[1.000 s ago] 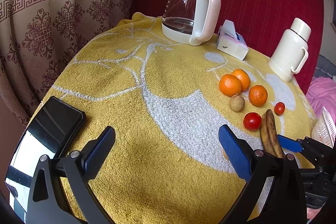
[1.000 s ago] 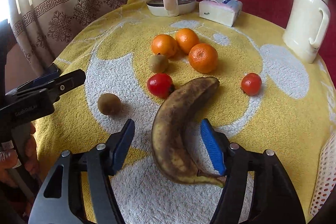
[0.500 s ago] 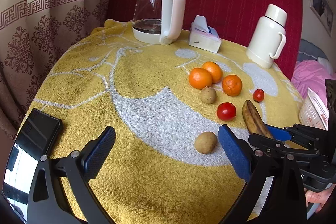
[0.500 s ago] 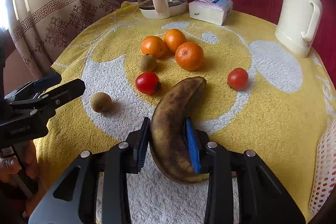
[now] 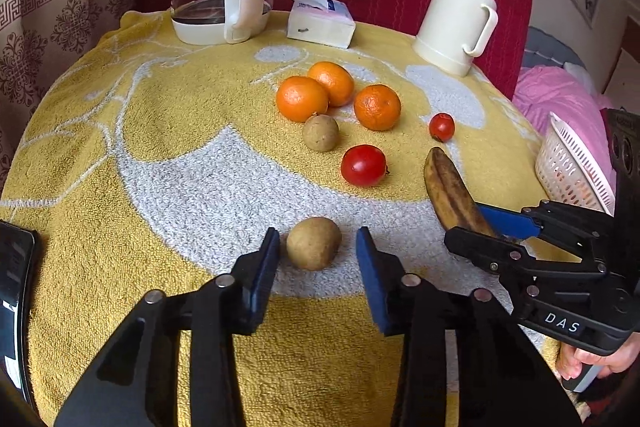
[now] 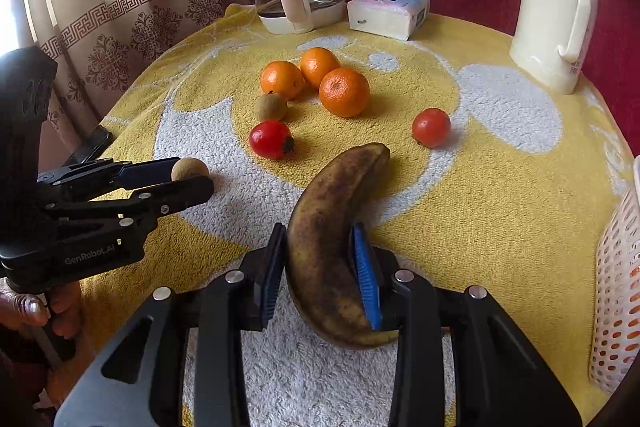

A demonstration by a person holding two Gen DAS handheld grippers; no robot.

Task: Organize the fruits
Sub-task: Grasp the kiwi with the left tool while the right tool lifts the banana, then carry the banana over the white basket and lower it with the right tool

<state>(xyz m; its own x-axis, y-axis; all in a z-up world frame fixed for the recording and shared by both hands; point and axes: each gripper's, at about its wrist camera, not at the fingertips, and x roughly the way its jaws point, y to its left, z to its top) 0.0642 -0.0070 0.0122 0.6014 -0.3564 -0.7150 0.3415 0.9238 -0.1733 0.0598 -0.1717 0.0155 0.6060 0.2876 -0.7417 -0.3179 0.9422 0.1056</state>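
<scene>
Right gripper point(image 6: 320, 267) clamped on the overripe banana point(image 6: 332, 227), low over the towel point(image 6: 480, 207). Left gripper point(image 5: 316, 259) spread wide around a brown kiwi point(image 5: 314, 243), pads not touching. Farther back: tomatoes point(image 5: 363, 165), second kiwi point(image 5: 320, 133), three oranges point(image 5: 302, 98). White basket point(image 6: 618, 287) at right edge.

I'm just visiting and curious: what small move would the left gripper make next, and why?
Probably close. The left gripper is open with its fingers either side of the brown kiwi, not touching it, while the right gripper already grips the banana.
</scene>
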